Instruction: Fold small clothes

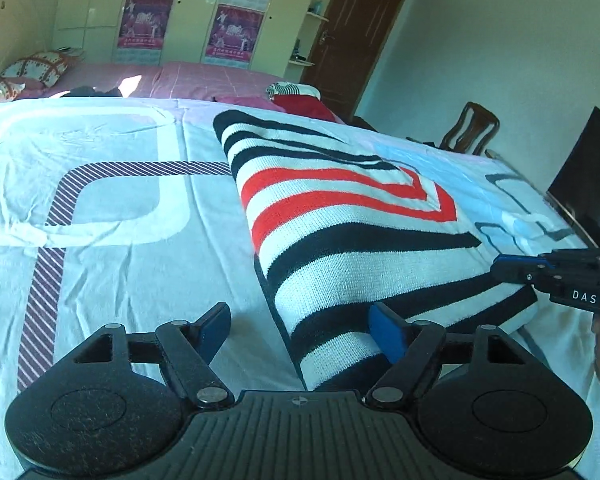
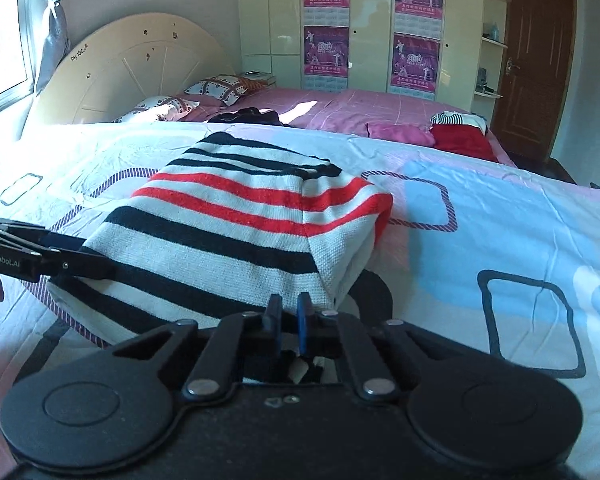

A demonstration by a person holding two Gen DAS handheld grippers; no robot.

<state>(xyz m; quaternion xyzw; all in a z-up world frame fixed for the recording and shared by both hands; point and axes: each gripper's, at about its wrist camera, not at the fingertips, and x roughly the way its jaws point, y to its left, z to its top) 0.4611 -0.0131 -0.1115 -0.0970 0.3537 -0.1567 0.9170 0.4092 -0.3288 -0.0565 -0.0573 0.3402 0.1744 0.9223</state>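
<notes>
A small knitted sweater with white, black and red stripes lies partly folded on the bed sheet. My left gripper is open, its jaws wide apart over the sweater's near left corner, holding nothing. My right gripper is shut on the sweater's near edge, with cloth pinched between the blue pads. In the left wrist view the right gripper shows at the sweater's right edge. In the right wrist view the left gripper shows at the sweater's left edge.
The bed sheet is white and light blue with rounded-square prints. Beyond it on a pink bedspread lie a red garment, a pink garment, a dark garment and pillows. A chair and a dark screen stand at right.
</notes>
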